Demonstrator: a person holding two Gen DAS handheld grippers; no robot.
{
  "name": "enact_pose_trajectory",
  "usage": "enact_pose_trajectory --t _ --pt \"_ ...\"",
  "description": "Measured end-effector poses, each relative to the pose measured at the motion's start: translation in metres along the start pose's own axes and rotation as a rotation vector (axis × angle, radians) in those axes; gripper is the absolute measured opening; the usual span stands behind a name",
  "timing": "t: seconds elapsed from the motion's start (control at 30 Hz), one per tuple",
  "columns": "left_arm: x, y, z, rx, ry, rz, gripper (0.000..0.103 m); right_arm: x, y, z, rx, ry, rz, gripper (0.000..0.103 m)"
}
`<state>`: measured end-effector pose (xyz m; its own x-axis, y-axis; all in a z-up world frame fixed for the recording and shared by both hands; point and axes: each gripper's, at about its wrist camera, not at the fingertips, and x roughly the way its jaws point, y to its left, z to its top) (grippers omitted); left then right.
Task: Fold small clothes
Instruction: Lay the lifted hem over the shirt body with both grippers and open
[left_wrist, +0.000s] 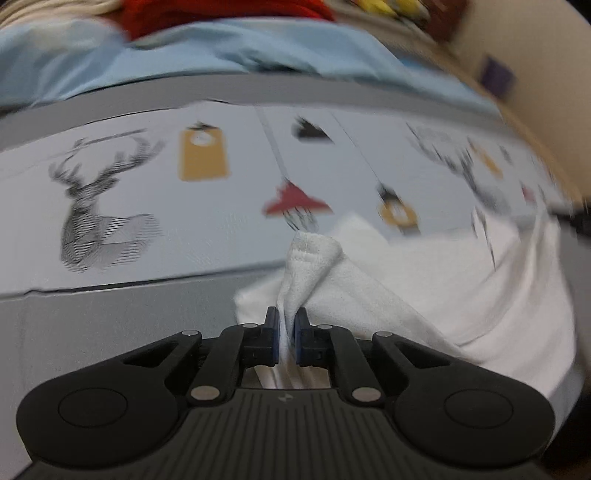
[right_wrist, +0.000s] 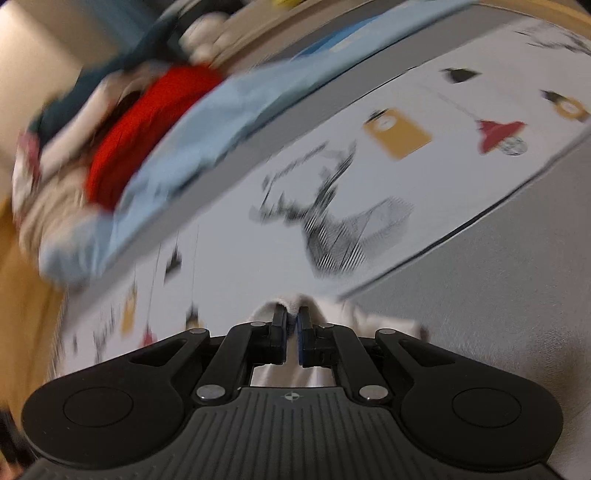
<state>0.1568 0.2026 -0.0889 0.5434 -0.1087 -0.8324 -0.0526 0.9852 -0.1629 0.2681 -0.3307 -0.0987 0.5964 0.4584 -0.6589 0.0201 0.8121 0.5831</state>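
A white garment (left_wrist: 424, 280) hangs and spreads to the right in the left wrist view, above the printed table mat (left_wrist: 207, 206). My left gripper (left_wrist: 286, 314) is shut on a bunched hemmed edge of it. In the right wrist view my right gripper (right_wrist: 291, 314) is shut on another edge of the white garment (right_wrist: 354, 314), which mostly hides under the gripper. Both views are motion-blurred.
The mat (right_wrist: 258, 240) shows deer, tags and lamps and lies on a grey tabletop (right_wrist: 498, 288). A pile of clothes sits at the far edge: a light blue piece (left_wrist: 184, 55), a red one (right_wrist: 147, 122), beige and dark teal ones. A tan wall (left_wrist: 535, 55) stands behind.
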Motion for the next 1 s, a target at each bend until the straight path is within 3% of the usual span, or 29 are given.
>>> enact_pose_trajectory --t 0.1,0.2,0.33,0.63,0.7,0.73,0.77,0.9,1.0 --pt "0.006 0.012 0.005 -0.097 0.022 0.035 0.013 -0.002 -0.014 0.007 0.098 -0.072 -0.049 0.009" --pt "0.012 0.016 0.007 -0.123 0.057 0.042 0.013 0.003 -0.018 0.010 0.060 -0.049 -0.093 0.012" --pt "0.021 0.019 0.006 -0.165 0.103 0.000 0.031 0.015 -0.010 0.004 -0.055 0.034 -0.111 0.033" --pt "0.041 0.022 0.000 -0.165 0.139 -0.002 0.031 0.046 0.015 -0.019 -0.317 0.126 -0.203 0.038" --pt "0.040 0.021 0.001 -0.157 0.123 -0.009 0.024 0.050 0.022 -0.024 -0.384 0.121 -0.218 0.030" --pt "0.038 0.019 0.003 -0.150 0.111 -0.020 0.009 0.051 0.024 -0.025 -0.411 0.117 -0.218 0.007" --pt "0.035 0.018 0.004 -0.139 0.093 -0.024 0.008 0.051 0.026 -0.025 -0.426 0.112 -0.217 0.003" --pt "0.012 0.015 0.015 -0.117 -0.081 0.002 0.006 0.028 0.027 -0.010 -0.340 -0.075 -0.191 0.003" --pt "0.017 0.012 0.016 -0.105 -0.081 0.031 0.007 0.023 0.024 -0.004 -0.307 -0.134 -0.216 0.003"
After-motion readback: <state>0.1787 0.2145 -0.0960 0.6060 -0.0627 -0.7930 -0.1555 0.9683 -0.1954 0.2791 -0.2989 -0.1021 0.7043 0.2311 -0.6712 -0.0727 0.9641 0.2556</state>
